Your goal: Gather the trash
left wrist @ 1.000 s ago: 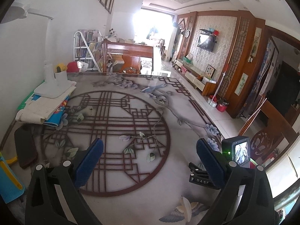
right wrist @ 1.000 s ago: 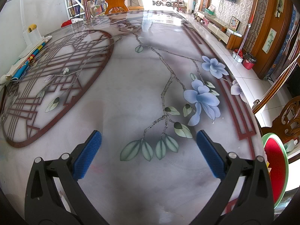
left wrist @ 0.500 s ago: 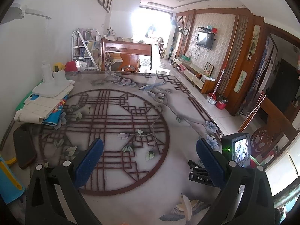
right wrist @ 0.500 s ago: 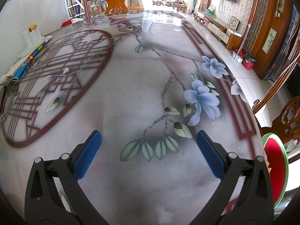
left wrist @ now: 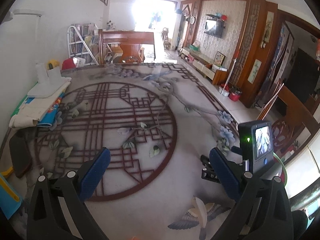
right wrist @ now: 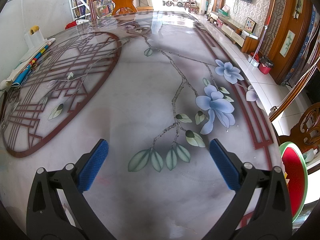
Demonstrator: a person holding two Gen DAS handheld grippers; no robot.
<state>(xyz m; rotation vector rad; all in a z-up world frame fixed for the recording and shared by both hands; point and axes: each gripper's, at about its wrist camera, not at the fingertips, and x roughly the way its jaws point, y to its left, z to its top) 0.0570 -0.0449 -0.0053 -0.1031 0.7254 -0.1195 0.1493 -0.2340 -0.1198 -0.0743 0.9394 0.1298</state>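
My left gripper (left wrist: 160,172) hangs open above the glossy printed table (left wrist: 180,184), nothing between its blue pads. My right gripper (right wrist: 159,165) is open too, low over the table (right wrist: 140,104) near the painted blue flowers, and holds nothing. In the left wrist view the camera body (left wrist: 257,146) of the right gripper shows at the right, its small screen lit. No loose trash shows on the table surface in either view. A round red bin with a green rim (right wrist: 295,178) sits past the table's right edge.
Along the left edge lie rolled papers and a blue poster (left wrist: 38,108), a white lamp base (left wrist: 48,84) and a dark pad (left wrist: 20,156). A wooden chair (left wrist: 128,44) stands at the far end, another carved chair (right wrist: 308,124) at the right. A blue-yellow box (left wrist: 8,198) sits near left.
The left gripper's view has tilted up and drawn back a little, showing more of the room. The right gripper has not moved. Both stay open.
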